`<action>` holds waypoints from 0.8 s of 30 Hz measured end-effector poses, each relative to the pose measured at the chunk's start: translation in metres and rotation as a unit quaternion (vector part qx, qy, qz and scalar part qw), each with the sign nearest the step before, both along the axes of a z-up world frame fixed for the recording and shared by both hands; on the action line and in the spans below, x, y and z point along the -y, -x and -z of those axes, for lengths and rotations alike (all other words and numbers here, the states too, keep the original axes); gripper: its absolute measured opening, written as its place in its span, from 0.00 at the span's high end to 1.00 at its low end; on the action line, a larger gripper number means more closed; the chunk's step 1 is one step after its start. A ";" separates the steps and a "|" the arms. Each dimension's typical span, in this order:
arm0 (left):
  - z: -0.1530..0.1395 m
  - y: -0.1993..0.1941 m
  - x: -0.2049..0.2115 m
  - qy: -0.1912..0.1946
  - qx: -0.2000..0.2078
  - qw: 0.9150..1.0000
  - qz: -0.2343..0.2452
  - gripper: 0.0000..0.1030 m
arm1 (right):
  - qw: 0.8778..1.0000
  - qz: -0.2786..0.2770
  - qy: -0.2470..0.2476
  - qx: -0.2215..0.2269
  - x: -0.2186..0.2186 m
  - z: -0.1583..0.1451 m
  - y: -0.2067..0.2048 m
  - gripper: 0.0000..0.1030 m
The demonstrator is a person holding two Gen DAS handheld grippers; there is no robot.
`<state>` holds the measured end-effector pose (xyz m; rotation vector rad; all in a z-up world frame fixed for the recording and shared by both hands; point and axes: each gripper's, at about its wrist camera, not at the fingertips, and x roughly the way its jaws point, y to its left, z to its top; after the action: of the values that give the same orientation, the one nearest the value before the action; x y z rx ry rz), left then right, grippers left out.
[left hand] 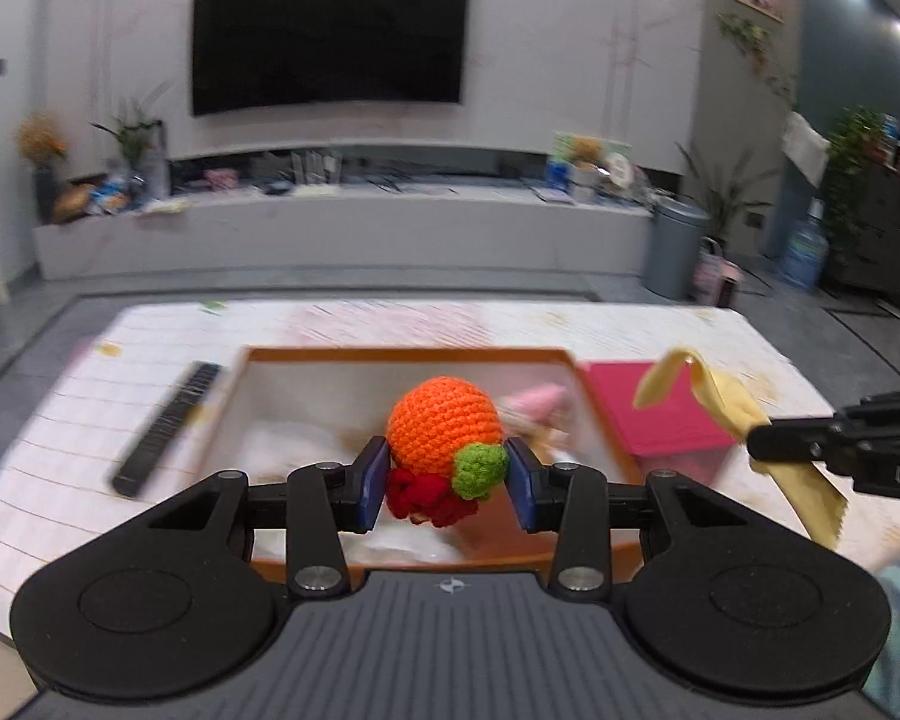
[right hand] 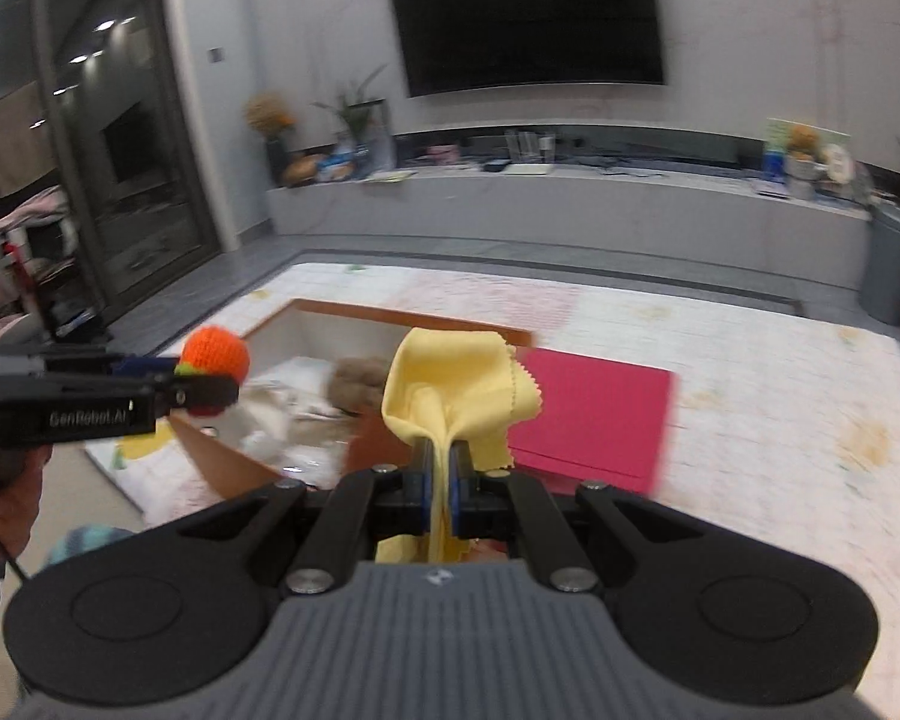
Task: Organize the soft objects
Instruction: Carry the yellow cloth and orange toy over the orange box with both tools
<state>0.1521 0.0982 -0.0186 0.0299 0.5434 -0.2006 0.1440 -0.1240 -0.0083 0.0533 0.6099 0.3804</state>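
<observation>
Orange crocheted ball point(left hand: 444, 423) with red-green trim, yellow cloth point(right hand: 450, 396)

Orange ball point(left hand: 443, 423) is rough crochet yarn; yellow cloth point(right hand: 450, 387) thin, matt, pinked edges; black gripper arms look matt plastic; television point(left hand: 330, 33) glossy.

We hold both grippers angled down, side by side: left gripper point(left hand: 447, 468) half-open, pads clamped on the ball point(left hand: 444, 426); right gripper point(right hand: 444, 468) pinched tight on the cloth point(right hand: 456, 384).

Orange crocheted ball point(left hand: 444, 423), yellow cloth point(right hand: 450, 396)
</observation>
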 end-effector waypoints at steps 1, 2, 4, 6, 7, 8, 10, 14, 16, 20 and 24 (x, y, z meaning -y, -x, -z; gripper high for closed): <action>-0.001 -0.001 -0.008 -0.004 0.003 1.000 -0.006 0.55 | 1.000 -0.010 -0.002 -0.001 -0.008 -0.001 -0.004 0.98; -0.003 -0.003 -0.014 -0.008 0.005 1.000 -0.013 0.55 | 1.000 -0.020 -0.005 -0.002 -0.017 -0.001 -0.008 0.98; -0.005 -0.006 -0.030 -0.011 0.000 1.000 -0.020 0.55 | 0.999 -0.035 -0.012 -0.006 -0.033 0.000 -0.018 0.98; -0.005 -0.013 -0.043 -0.007 -0.014 1.000 -0.022 0.55 | 0.999 -0.051 -0.017 -0.009 -0.049 0.002 -0.027 0.98; -0.003 -0.017 -0.047 -0.006 -0.019 1.000 -0.022 0.55 | 0.998 -0.059 -0.019 -0.011 -0.057 0.003 -0.033 0.98; -0.001 -0.020 -0.053 -0.007 -0.024 0.999 -0.023 0.55 | 0.997 -0.068 -0.024 -0.015 -0.064 0.004 -0.040 0.98; 0.004 -0.027 -0.057 -0.012 -0.036 0.999 -0.024 0.55 | 0.996 -0.084 -0.034 -0.025 -0.079 0.006 -0.052 0.98; 0.019 -0.048 -0.074 0.000 -0.077 0.996 -0.034 0.55 | 0.992 -0.108 -0.033 -0.048 -0.106 0.019 -0.083 0.98; 0.029 -0.064 -0.075 -0.004 -0.108 0.993 -0.038 0.55 | 0.991 -0.116 -0.024 -0.064 -0.115 0.029 -0.098 0.98; 0.048 -0.091 -0.081 0.002 -0.186 0.982 -0.038 0.55 | 0.988 -0.123 -0.006 -0.089 -0.132 0.047 -0.121 0.97; 0.063 -0.103 -0.082 -0.011 -0.242 0.969 -0.042 0.55 | 0.985 -0.130 0.000 -0.115 -0.139 0.062 -0.137 0.97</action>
<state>0.2553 0.1800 -0.0815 -0.0211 1.0316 -0.1186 0.2809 0.0146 -0.0700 0.0169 0.8500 0.6332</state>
